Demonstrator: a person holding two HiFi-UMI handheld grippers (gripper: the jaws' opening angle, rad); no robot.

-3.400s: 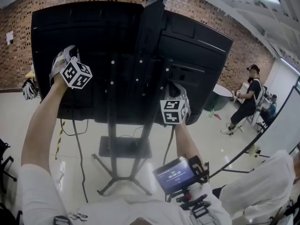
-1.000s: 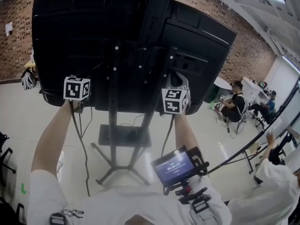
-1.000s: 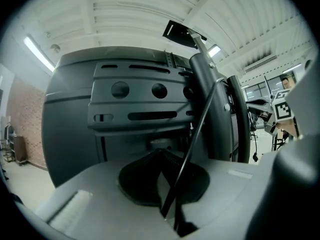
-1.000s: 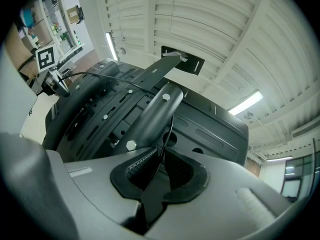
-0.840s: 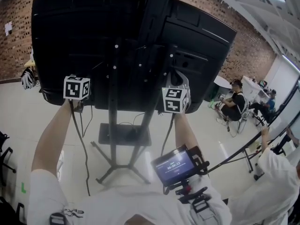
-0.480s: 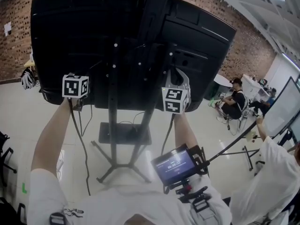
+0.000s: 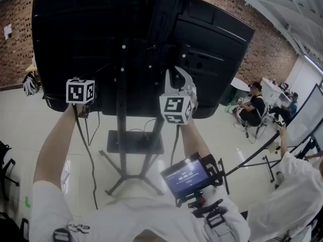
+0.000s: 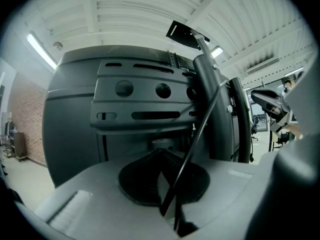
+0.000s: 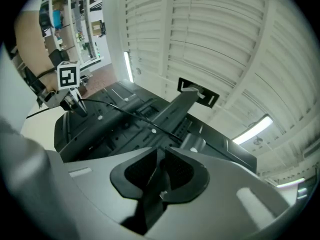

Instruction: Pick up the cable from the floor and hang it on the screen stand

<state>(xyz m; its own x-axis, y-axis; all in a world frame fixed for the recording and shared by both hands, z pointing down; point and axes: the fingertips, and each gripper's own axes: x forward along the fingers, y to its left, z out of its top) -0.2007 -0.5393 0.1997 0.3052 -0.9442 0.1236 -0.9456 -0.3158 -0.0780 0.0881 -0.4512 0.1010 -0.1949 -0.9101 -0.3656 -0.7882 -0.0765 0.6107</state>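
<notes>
Left claw (image 8: pixel 162 156) was clamped on the cable (image 8: pixel 201 129); pads (image 8: pixel 140 179) fully together, the thin black line leaving at their lower edge and running up-right across the stand (image 8: pixel 222 139); right claw (image 9: pixel 162 156) had its pads all but together with the same cable running in at their tip, so we read it as clamped too; the span between the two claws hung in the air behind the screen (image 7: pixel 75 39), close to the stand; we couldn't tell whether it touched the stand; in the head view a tail dropped from each claw toward the floor (image 7: pixel 20 135).

Handling, our read: light, thin, fully limp; it held no shape, so it would sag wherever we weren't gripping; the sheath looked smooth, so it could creep through the pads under pull; not fragile, but we wouldn't kink it hard or load a plug end.

Best hold, we judged, was on the plain run, crosswise in the ribbed middle of the pads, not at the tips; two grips well apart gave a slack span to drape over the bracket (image 8: pixel 145 101); the risk we saw was the tails' weight dragging the loop off once a claw let go; we'd want the span seated before opening either.
</notes>
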